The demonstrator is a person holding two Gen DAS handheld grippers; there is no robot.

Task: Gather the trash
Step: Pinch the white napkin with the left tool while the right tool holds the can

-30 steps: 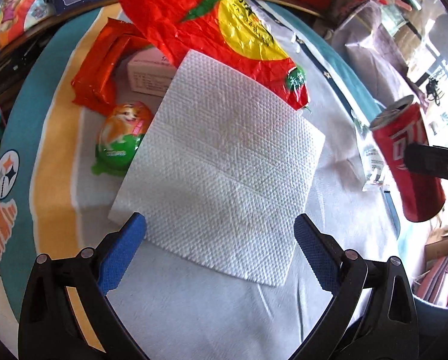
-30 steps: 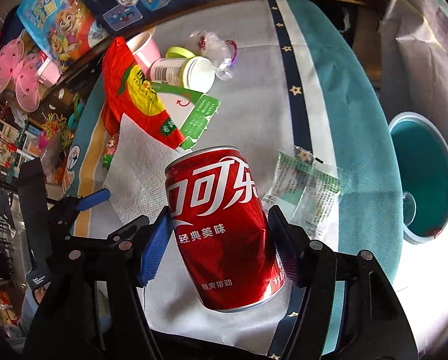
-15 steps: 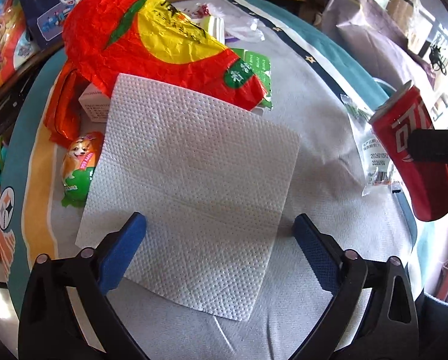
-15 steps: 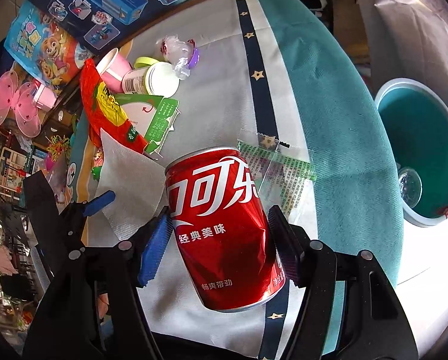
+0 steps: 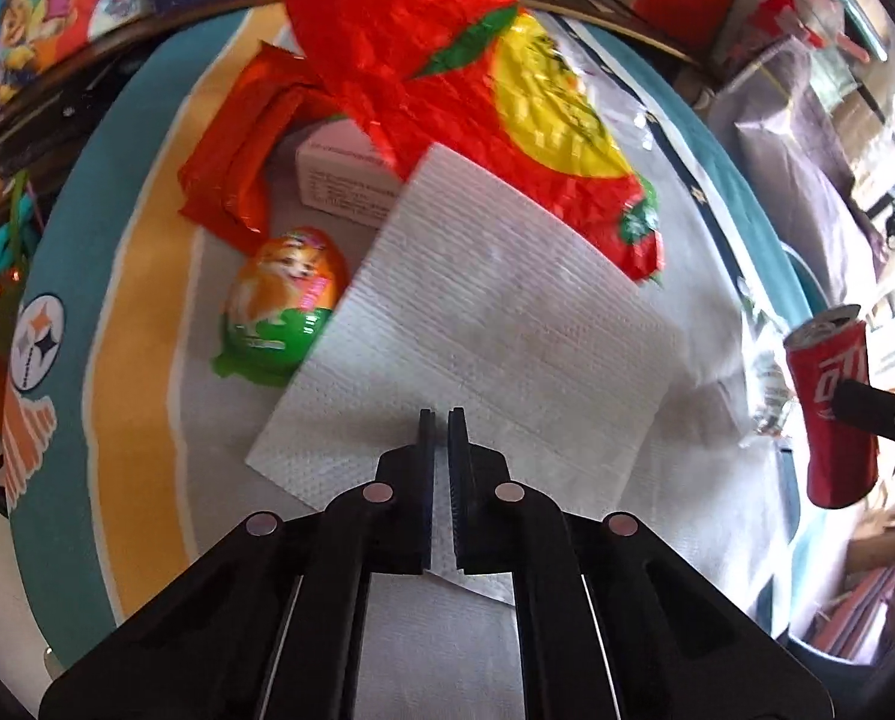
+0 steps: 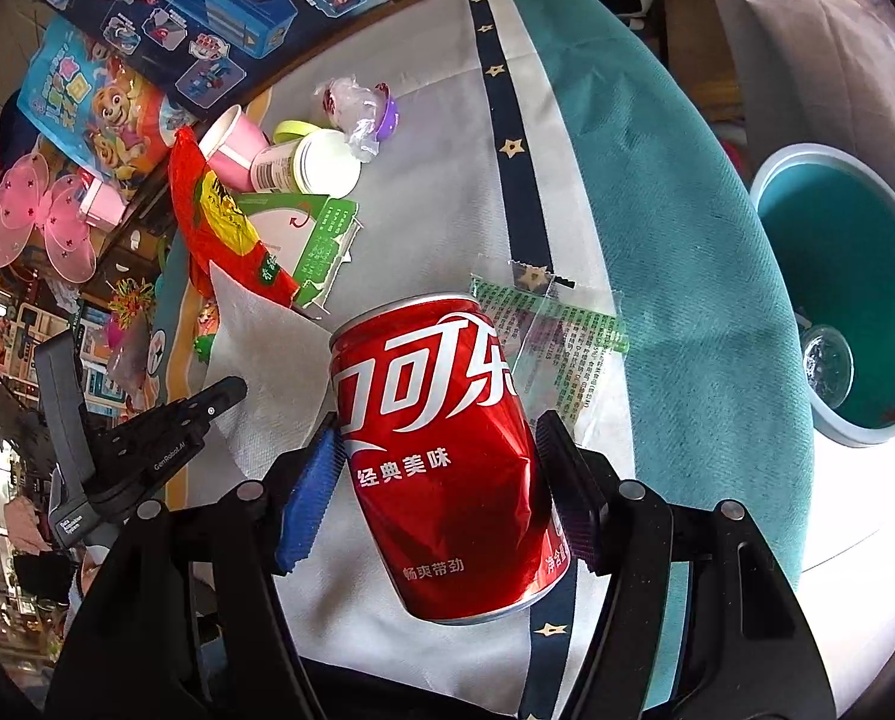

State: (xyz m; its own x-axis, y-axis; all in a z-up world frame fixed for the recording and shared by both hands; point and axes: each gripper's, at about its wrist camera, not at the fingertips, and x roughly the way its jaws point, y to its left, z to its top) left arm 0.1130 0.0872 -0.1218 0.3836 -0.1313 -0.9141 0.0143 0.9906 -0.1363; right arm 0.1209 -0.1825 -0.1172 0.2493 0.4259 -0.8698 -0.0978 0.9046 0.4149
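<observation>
The left gripper (image 5: 441, 420) is seen with its fingers drawn together to a thin slit over the near edge of the white paper napkin (image 5: 483, 330); a strip of the napkin shows in the slit, but whether it is actually pinched cannot be told. The napkin is spread flat on the grey, teal-bordered cloth of the worktop (image 5: 147, 408). Its far corner is overlapped by a crumpled red and yellow snack bag (image 5: 447, 78). Just beside its left edge an egg-shaped toy packet (image 5: 285, 294) with a puppy picture is laid, and beyond that an orange wrapper (image 5: 237, 150) and a small pale box (image 5: 339, 180) are found.

The red soda can (image 6: 447, 456) is held in the right gripper (image 6: 441, 480), whose fingers are set half apart and pressed against the can's two sides; the can is tilted and lifted clear of the cloth. Behind it a clear plastic wrapper with green print (image 6: 555, 336) is laid on the cloth. Farther back a pink paper cup (image 6: 231, 144) and a white bottle (image 6: 303, 168) are lying on their sides. A teal bin (image 6: 843, 300) is placed beyond the worktop's right edge, well apart from the can.
</observation>
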